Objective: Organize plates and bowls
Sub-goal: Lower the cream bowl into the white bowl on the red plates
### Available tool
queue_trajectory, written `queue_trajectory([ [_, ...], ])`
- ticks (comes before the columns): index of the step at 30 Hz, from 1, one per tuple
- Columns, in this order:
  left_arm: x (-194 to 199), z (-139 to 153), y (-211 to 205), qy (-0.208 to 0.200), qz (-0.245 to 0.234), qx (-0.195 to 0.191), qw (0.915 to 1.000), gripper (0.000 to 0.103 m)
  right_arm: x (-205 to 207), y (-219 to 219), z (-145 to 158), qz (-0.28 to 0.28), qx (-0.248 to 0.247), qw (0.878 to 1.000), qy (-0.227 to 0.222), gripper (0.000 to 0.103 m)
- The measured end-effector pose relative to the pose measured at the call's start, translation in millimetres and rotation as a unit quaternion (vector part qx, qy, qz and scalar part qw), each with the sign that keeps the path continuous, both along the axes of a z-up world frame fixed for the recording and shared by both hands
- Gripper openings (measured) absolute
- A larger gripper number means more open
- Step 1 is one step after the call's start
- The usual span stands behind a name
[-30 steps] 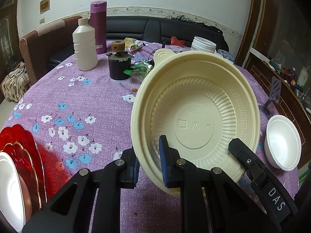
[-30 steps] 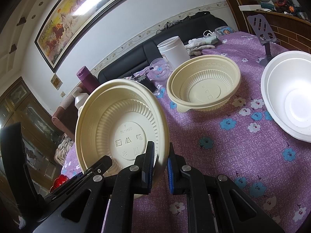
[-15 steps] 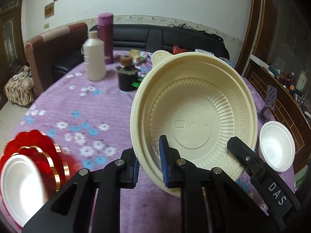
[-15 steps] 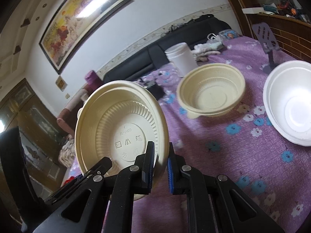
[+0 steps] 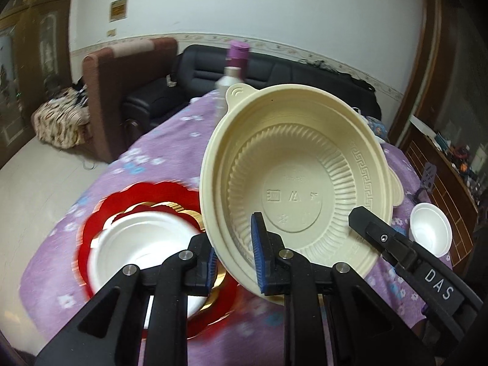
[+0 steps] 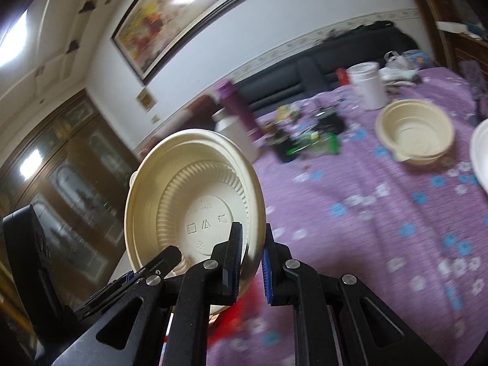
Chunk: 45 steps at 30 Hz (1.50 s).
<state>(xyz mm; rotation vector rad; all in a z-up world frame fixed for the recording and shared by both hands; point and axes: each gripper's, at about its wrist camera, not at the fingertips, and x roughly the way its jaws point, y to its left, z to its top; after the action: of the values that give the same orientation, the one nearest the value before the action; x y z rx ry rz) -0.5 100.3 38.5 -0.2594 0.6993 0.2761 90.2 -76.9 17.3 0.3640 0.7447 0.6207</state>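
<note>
Foam plate [image 5: 134,244] on scalloped plates [image 5: 100,213]

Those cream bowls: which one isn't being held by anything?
The cream bowl on the tablecloth, sitting upright near the white jar. The other two are each clamped, tilted, in a gripper.

The left hand-held gripper [image 5: 233,257] is raised above the table, blue-padded fingers [image 5: 257,259] clamped together. The right hand-held gripper [image 6: 251,262] is lifted likewise, fingers pinched close, tilted upward.
</note>
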Motion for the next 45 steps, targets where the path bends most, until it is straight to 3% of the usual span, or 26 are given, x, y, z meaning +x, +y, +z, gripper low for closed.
queue_trajectory([
  [12,-47.7,-25.1,72.1,0.041,0.056,-0.051,0.9963,0.019,-29.8,84.8,-17.2,0.108,-0.025,0.993,0.049,0.011],
  [24,-48.6,-52.3,97.3,0.085,0.057,-0.103,0.9894,0.019,-25.9,108.9,-37.0,0.120,-0.058,0.986,0.098,0.011],
  [33,-48.1,-60.1,98.0,0.098,0.062,-0.092,0.9890,0.019,-16.7,113.1,-50.3,0.124,-0.064,0.982,0.125,0.011],
  [45,-50.4,-61.6,96.2,0.102,0.074,-0.071,0.9896,0.019,-18.1,116.9,-51.1,0.115,-0.090,0.983,0.108,0.015],
])
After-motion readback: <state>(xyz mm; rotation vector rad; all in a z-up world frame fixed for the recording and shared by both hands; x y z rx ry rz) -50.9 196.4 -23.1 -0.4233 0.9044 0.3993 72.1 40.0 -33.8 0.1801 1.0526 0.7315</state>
